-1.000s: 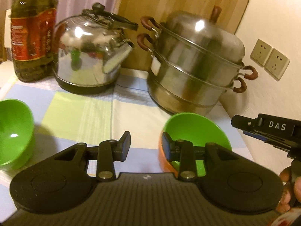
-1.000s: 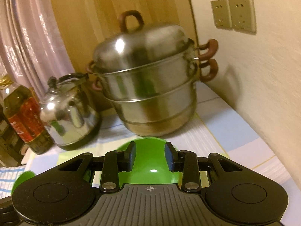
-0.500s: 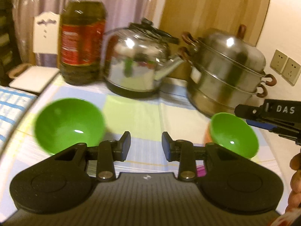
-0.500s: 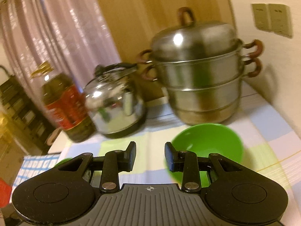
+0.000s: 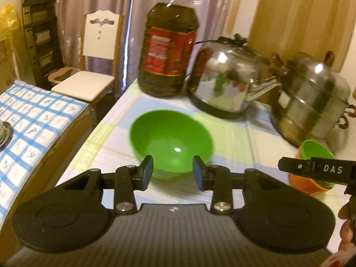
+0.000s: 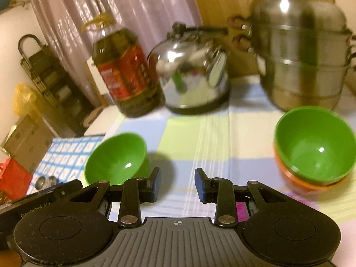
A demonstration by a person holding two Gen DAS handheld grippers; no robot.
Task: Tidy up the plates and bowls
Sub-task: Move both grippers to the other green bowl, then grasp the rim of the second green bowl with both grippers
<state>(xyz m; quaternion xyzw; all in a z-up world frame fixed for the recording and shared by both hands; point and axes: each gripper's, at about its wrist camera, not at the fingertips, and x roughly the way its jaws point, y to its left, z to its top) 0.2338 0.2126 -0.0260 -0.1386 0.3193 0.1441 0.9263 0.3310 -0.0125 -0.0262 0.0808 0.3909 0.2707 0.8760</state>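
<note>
A lone green bowl (image 5: 170,141) stands upright on the checked tablecloth, straight ahead of my left gripper (image 5: 173,173), which is open and empty just short of its near rim. The bowl also shows in the right wrist view (image 6: 116,159), left of my right gripper (image 6: 177,184), which is open and empty over bare cloth. A second green bowl (image 6: 314,143) sits nested in an orange bowl (image 6: 311,183) at the right; the left wrist view shows that stack (image 5: 317,150) partly behind the right gripper's side.
A large oil bottle (image 5: 169,44), a steel kettle (image 5: 227,77) and a stacked steel steamer pot (image 5: 311,93) line the back of the table. The table's left edge (image 5: 89,138) drops to a blue-checked surface (image 5: 33,124). A white chair (image 5: 93,55) stands behind.
Both grippers swung left and drew back. The lone green bowl moved from the left edge to the centre of the left view. The stacked bowls slid to the right in both views.
</note>
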